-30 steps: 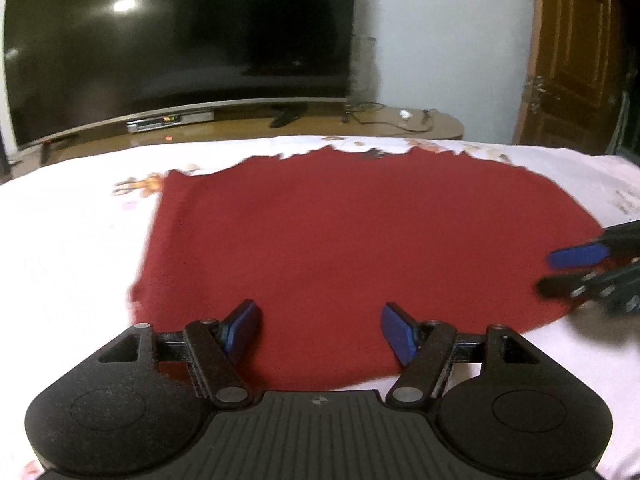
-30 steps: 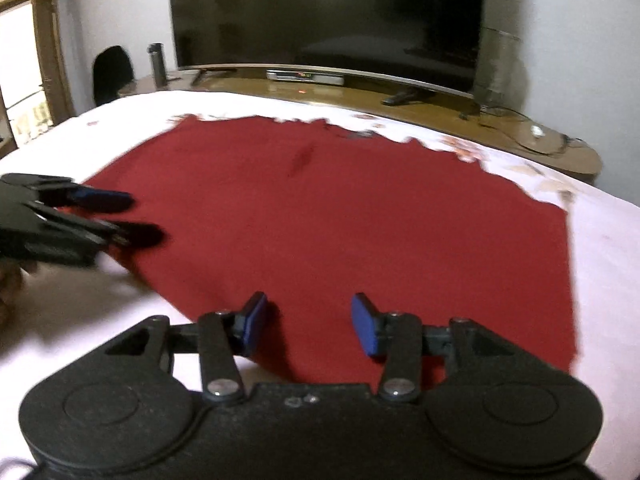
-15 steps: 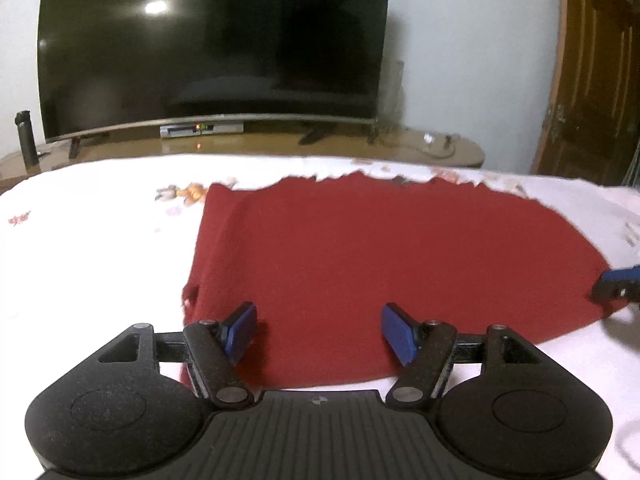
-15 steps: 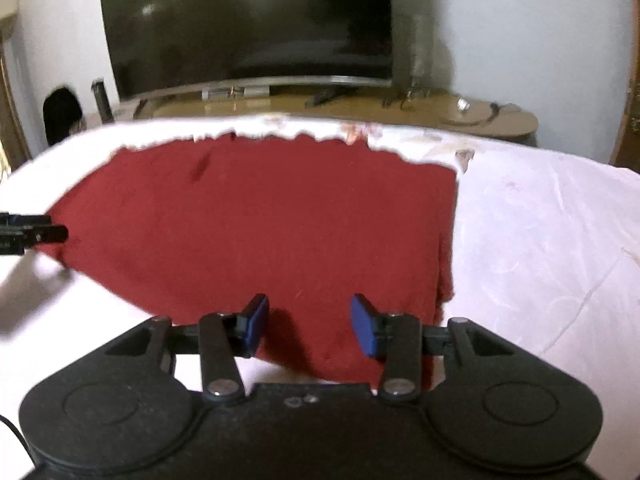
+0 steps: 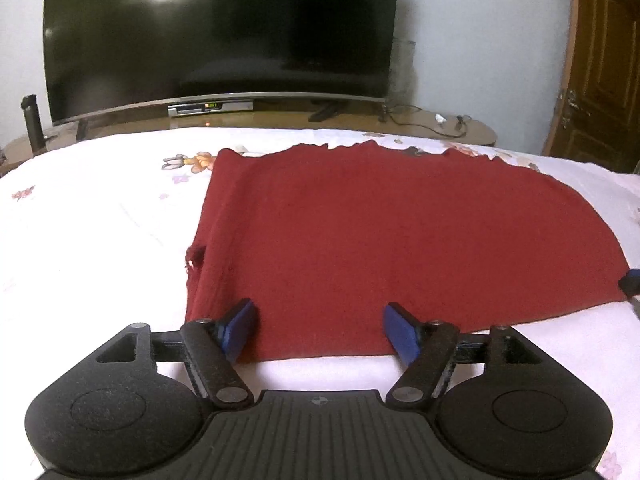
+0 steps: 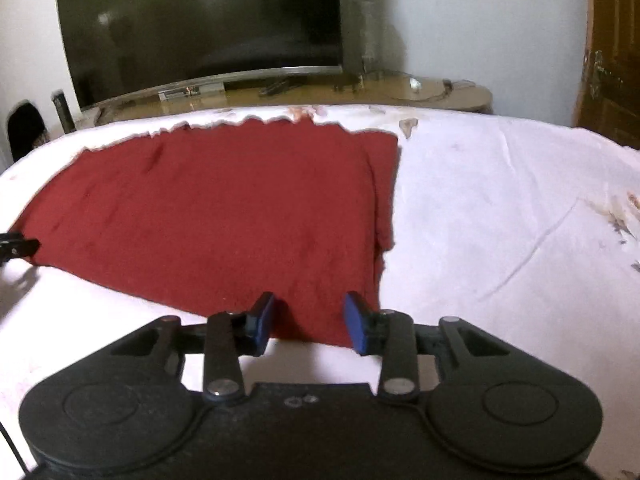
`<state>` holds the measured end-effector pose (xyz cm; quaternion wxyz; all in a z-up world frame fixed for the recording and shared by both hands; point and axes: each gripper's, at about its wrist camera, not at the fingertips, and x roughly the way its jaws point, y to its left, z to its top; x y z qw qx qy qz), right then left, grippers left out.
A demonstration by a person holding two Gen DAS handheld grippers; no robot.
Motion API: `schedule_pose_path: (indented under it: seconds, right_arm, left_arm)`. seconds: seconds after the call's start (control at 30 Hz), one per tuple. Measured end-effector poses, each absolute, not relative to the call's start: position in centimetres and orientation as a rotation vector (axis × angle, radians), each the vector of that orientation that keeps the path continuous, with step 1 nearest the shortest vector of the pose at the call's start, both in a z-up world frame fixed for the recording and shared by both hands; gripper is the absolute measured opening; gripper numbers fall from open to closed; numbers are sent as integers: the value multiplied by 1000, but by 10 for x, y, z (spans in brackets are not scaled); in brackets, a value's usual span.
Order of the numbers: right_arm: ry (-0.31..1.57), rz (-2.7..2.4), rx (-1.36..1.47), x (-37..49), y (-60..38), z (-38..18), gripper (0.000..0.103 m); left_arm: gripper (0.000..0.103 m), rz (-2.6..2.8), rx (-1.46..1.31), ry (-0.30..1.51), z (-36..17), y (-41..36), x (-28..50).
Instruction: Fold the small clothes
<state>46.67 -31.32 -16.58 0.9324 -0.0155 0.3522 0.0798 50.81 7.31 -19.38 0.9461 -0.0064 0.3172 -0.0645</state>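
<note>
Lying flat on the white floral bedsheet (image 5: 92, 232), the dark red knitted cloth (image 5: 400, 240) fills the middle of the left wrist view; its near hem runs between the blue pads of the left gripper (image 5: 318, 330), whose jaws have just been widening and stand released over the lower-left corner. In the right wrist view, the right gripper (image 6: 308, 320) at lower centre straddles the cloth's lower-right corner, jaws just narrowing, not yet clenched on fabric.

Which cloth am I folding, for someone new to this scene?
Find the big dark television, then the white bedsheet spread before it. The dark red cloth lies flat there, the only solid-coloured piece, with a ragged far edge.
</note>
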Motion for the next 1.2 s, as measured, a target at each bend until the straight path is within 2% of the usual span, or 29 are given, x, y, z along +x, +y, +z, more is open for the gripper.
schedule_pose_path:
  seconds: [0.2,0.33,0.53,0.97,1.17,1.2]
  right_arm:
    - [741,138,-3,470,-310,-159,41]
    - [699,127,41,454,-313,-146,48]
    - [681,154,88,447,-302,-139,48]
    - [688,206,94,465,-274,-130,48]
    - [761,113,101,479,-284,-145,48]
    - [807,76,107,486,-291,-154,44]
  left_arm:
    - [72,-90,-121,636,-175,82,492]
    - [72,-106,-394,672,-177,107,477]
    - [72,-71,-766,681,-211,135,477]
    - [72,-63,-772,653,-215,132,474]
    - [72,-79,-776,649,-216,135,476]
    - [72,-80,-776,650,-215,135,476]
